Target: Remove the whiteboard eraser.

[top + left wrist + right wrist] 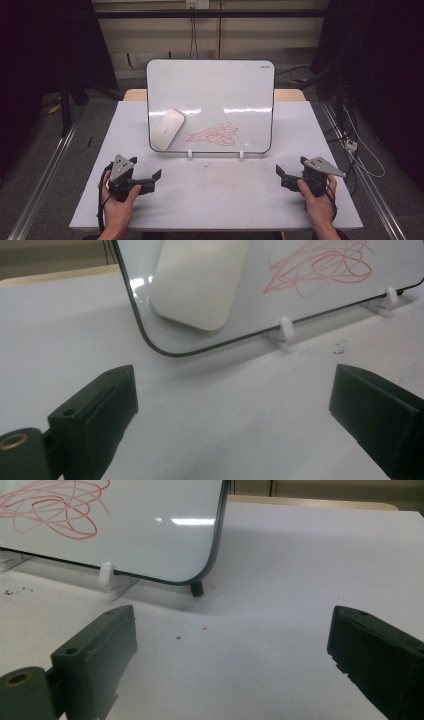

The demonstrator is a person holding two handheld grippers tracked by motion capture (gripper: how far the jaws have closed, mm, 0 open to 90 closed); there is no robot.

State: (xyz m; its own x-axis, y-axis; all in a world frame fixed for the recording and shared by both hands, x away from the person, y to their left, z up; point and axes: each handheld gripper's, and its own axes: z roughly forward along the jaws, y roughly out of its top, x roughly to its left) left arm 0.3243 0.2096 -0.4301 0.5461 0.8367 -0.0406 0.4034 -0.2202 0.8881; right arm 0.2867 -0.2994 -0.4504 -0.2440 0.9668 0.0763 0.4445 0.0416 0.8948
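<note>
- The left gripper (156, 180) is sitting low over the near left part of the white rectangular table (215, 200), its two black jaws standing wide apart with bare tabletop between them; it is grasping nothing and touching nothing.
- The right gripper (281, 176) is resting over the near right part of the table, its jaws likewise spread wide and released, with nothing between them.
- The person's left hand (119, 202) and right hand (317, 200) are each wrapping around a gripper body, coming in from the near edge.
- The white dry-erase board with a dark rounded rim (210, 75) is standing tilted back on small white clips at the middle of the table, well beyond both grippers.
- The white rounded oblong eraser (167, 128) is clinging to the board's lower left area, tilted.
- The red marker scribble (214, 134) is lying on the board's lower middle, just right of the eraser, apart from it.
</note>
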